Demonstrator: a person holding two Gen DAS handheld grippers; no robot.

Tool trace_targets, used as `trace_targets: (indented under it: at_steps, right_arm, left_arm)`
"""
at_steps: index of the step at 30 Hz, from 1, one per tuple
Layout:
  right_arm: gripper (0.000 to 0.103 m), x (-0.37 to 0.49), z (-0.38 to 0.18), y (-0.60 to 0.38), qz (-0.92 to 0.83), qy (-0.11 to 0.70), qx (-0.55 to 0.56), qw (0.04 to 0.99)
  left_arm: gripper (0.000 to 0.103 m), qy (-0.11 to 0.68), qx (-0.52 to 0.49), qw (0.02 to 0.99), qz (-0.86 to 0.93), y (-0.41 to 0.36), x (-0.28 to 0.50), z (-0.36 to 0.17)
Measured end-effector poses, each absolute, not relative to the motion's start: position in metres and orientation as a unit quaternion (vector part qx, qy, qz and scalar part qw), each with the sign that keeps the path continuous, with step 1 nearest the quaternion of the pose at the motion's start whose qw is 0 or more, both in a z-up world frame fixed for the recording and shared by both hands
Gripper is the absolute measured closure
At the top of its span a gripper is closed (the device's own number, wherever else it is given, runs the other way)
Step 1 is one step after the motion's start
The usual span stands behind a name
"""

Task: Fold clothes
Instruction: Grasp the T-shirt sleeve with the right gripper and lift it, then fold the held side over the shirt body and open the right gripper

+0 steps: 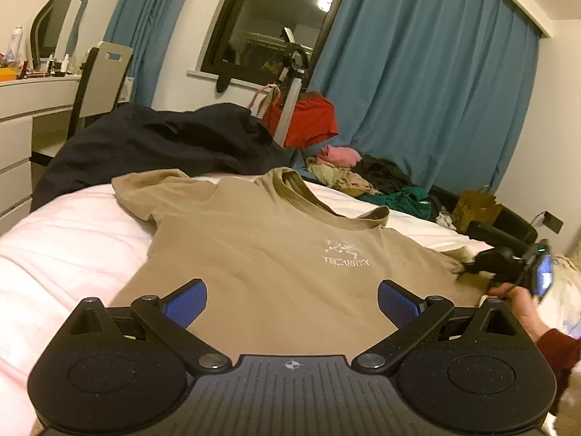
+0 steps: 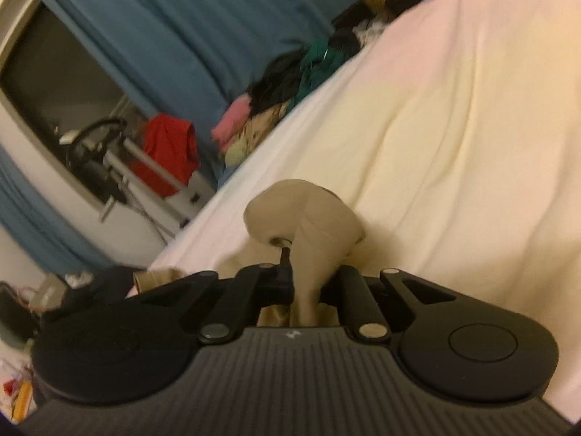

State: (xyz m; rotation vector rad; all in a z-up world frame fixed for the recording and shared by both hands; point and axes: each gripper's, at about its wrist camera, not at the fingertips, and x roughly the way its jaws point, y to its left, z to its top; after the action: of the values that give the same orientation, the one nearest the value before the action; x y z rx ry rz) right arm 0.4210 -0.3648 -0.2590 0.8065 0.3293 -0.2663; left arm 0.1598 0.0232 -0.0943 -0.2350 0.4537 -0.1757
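Nearest the left wrist camera, the left tongs (image 1: 292,301) stand released, their two blue pads (image 1: 187,305) spread wide and hovering over the lower body of one tan T-shirt (image 1: 254,254), with no cloth between them. That T-shirt lies flat and face-up on the bed (image 1: 72,239), its long axis running away from the camera: the hem end is close under the pads and the collar is at the far end, with a white chest logo reading upright and one short sleeve spread out to the left. At the shirt's right edge the right tongs (image 1: 468,267) meet the other sleeve, carried by one hand (image 1: 512,296) in a dark red cuff. Beyond the shirt lie one dark navy garment (image 1: 163,145) heaped on the bed and one mixed pile of clothes (image 1: 366,176) near the blue curtains (image 1: 417,72); a single red garment (image 1: 308,120) hangs over a stand below the dark window (image 1: 276,18). From the right wrist camera, which is rolled and somewhat blurred, the right tongs (image 2: 303,272) are clenched on a bunched fold of the tan T-shirt (image 2: 312,225), the cloth bulging up past the fingertips and trailing back toward the body of the tool. Pale bedding (image 2: 454,127) fills the right side, and the same clothes pile (image 2: 290,83) and red garment (image 2: 167,152) show at the left.
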Motion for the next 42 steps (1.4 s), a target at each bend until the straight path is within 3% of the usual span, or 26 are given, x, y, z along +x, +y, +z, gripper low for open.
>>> trace_targets:
  at_steps: [14, 20, 25, 32, 34, 36, 37, 42]
  right_arm:
    - [0.096, 0.413, -0.122, -0.251, -0.164, 0.146, 0.158, 0.963]
    - [0.095, 0.435, -0.119, -0.156, -0.101, 0.171, 0.074, 0.977]
    - [0.095, 0.466, -0.149, -0.087, -0.045, 0.213, 0.015, 0.976]
    - [0.092, 0.504, -0.188, -0.059, 0.003, 0.264, 0.02, 0.964]
    - [0.074, 0.508, -0.194, -0.066, 0.023, 0.287, 0.04, 0.957]
    - [0.008, 0.507, -0.197, -0.073, 0.043, 0.298, 0.06, 0.952]
    - [0.0, 0.502, -0.194, -0.076, 0.052, 0.291, 0.068, 0.953]
    - [0.0, 0.468, -0.165, -0.091, 0.055, 0.262, 0.092, 0.959]
  left_arm:
    - [0.002, 0.219, -0.147, 0.962, -0.067, 0.058, 0.153, -0.071]
    - [0.002, 0.242, -0.158, 0.957, -0.041, 0.082, 0.159, -0.074]
    - [0.002, 0.27, -0.173, 0.946, -0.034, 0.097, 0.166, -0.083]
    - [0.002, 0.285, -0.169, 0.943, -0.03, 0.095, 0.183, -0.097]
    - [0.003, 0.288, -0.167, 0.942, -0.03, 0.092, 0.188, -0.101]
    - [0.003, 0.291, -0.166, 0.942, -0.031, 0.091, 0.191, -0.105]
    - [0.003, 0.291, -0.165, 0.942, -0.031, 0.09, 0.192, -0.105]
    - [0.003, 0.284, -0.15, 0.946, -0.035, 0.083, 0.188, -0.103]
